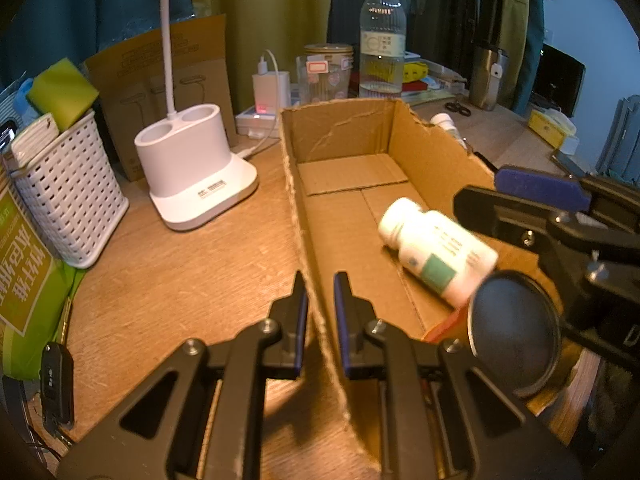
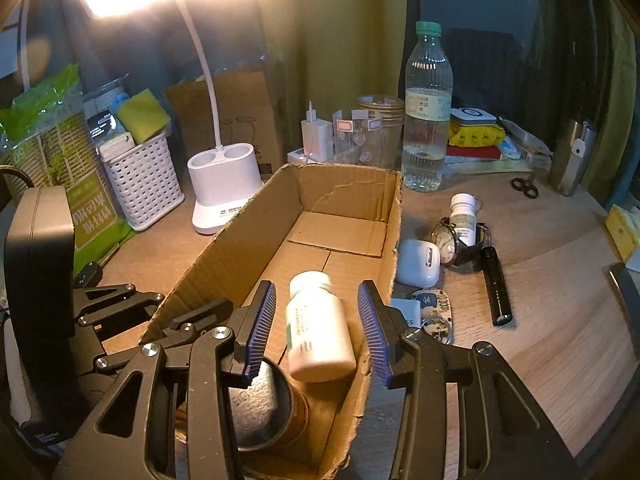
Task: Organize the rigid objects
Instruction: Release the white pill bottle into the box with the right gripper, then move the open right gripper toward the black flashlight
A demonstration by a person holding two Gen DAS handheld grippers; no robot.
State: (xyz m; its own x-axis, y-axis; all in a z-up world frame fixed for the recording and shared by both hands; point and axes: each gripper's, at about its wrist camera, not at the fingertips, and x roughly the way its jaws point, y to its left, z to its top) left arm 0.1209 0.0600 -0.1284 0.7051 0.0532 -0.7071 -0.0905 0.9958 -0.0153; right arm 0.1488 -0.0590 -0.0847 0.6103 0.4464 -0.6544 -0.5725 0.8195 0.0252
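The left gripper [image 1: 320, 312] is clamped on the box's [image 1: 348, 140] left wall. The right gripper [image 2: 317, 328] stands spread over the box's near end, its pads clear of the white bottle [image 2: 318, 326] lying on its side between them. A dark round can [image 2: 260, 408] lies in the box below. 1 watch [image 2: 450, 240], 1 torch [image 2: 496, 286] and 1 white case [image 2: 418, 262] rest on the table [image 2: 560, 320] right of the box

Shining down from a white desk lamp [image 2: 222, 184] at the back left of the wooden desk [image 1: 180, 280]. Sitting just left of it, a white lattice basket [image 1: 68, 200] holding a green sponge [image 1: 62, 94]. Standing further right: a clear water bottle [image 2: 426, 120], a glass jar [image 2: 380, 128], a steel flask [image 2: 572, 160], small scissors [image 2: 525, 187] lying near.
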